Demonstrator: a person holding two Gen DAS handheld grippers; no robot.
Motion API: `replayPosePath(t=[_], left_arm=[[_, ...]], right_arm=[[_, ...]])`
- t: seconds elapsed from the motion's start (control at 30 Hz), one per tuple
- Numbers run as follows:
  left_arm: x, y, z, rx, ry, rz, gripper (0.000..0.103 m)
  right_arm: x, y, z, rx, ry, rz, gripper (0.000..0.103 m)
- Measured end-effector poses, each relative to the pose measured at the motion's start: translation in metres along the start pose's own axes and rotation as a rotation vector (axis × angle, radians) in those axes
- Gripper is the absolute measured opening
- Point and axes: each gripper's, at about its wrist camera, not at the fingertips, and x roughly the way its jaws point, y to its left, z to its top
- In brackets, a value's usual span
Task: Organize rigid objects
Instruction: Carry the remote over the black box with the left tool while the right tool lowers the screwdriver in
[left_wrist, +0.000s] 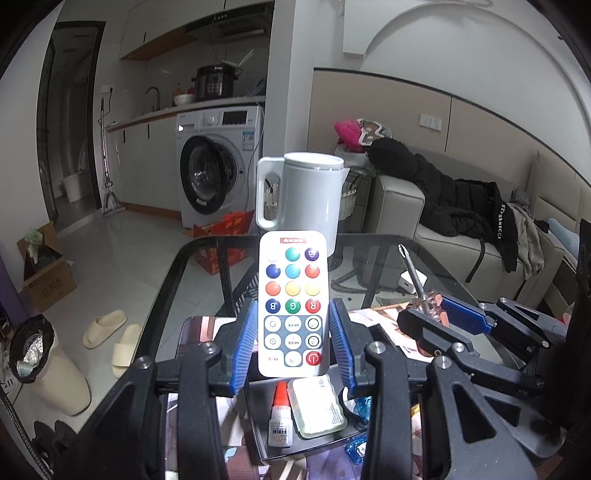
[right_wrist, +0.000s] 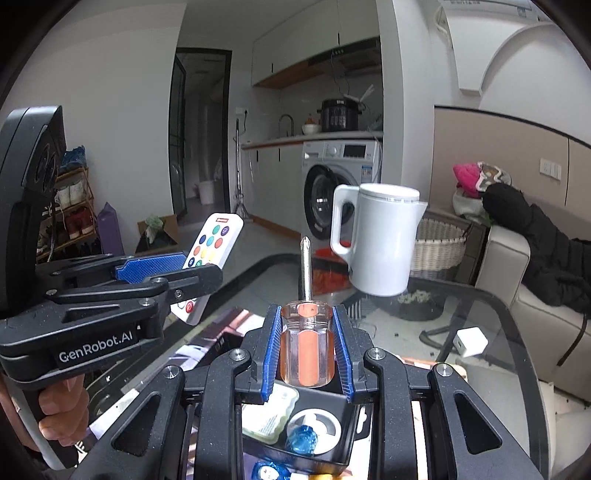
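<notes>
Remote (left_wrist: 293, 302): clamped upright between left gripper (left_wrist: 293, 341) pads, above black tray (left_wrist: 258, 424) | Screwdriver (right_wrist: 307, 332): handle pinched by closed right gripper (right_wrist: 307, 354), shaft pointing up, to the remote's right | Tray: glue bottle (left_wrist: 280, 417), white case (left_wrist: 318, 406) inside, on glass table (left_wrist: 369, 251) | Far edge: white jug (left_wrist: 308, 195).

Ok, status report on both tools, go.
Left tool shut on remote control. Right tool shut on screwdriver. Black tray below both, partly filled. White kettle stands ahead.
</notes>
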Motion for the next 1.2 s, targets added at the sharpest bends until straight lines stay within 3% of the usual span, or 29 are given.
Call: replayPosePath(t=[0.57, 0.9, 1.2], left_arm=[[0.041, -0.008, -0.015, 0.022, 0.197, 0.006, 0.038], [0.058, -0.008, -0.025, 0.037, 0.290, 0.021, 0.038], [0.067, -0.011, -0.037, 0.048, 0.364, 0.000, 0.038]], right_arm=[[0.031, -0.017, -0.019, 0.064, 0.143, 0.016, 0.027], [0.059, -0.018, -0.038, 0.068, 0.315, 0.005, 0.027], [0.071, -0.010, -0.053, 0.033, 0.399, 0.024, 0.027]])
